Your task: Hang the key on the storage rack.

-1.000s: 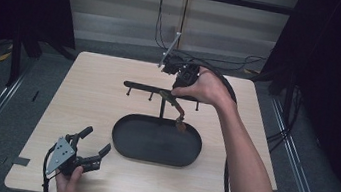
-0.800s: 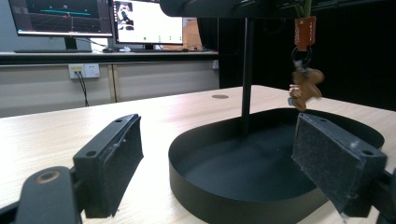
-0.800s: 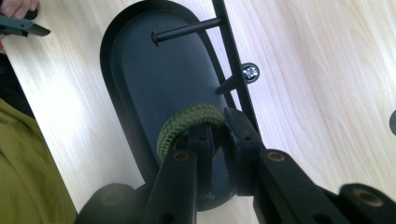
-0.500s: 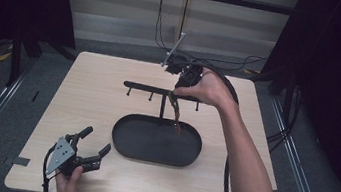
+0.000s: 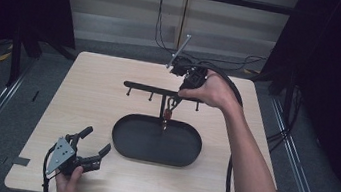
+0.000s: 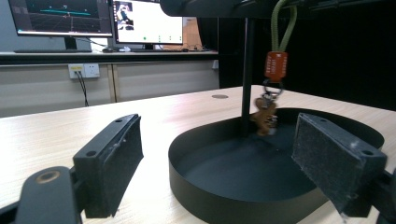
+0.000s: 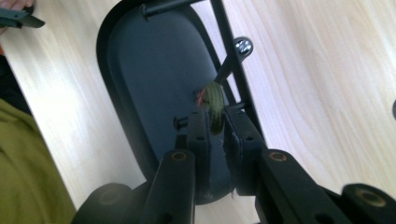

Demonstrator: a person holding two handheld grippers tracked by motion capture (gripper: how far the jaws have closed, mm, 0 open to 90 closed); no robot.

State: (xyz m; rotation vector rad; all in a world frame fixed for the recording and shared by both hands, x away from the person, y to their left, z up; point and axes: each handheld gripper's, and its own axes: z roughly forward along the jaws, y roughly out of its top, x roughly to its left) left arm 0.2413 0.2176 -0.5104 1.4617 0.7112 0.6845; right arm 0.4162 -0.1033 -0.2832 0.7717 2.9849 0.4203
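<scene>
Keychain (image 5: 168,113) now higher, seemingly between fingers (image 7: 203,135)

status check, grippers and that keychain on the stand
Right gripper shut on keychain loop at the stand's bar. Left gripper open, idle. Charm hangs over tray.

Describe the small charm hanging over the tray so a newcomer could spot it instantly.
Start at the black oval tray mid-table, with its upright post and hook bar. Beside the post dangles a keychain: green cord loop, orange tag, brown gingerbread-man figure at the bottom. It is the one coloured item on the all-black stand, its loop pinched by the right hand-held gripper.
</scene>
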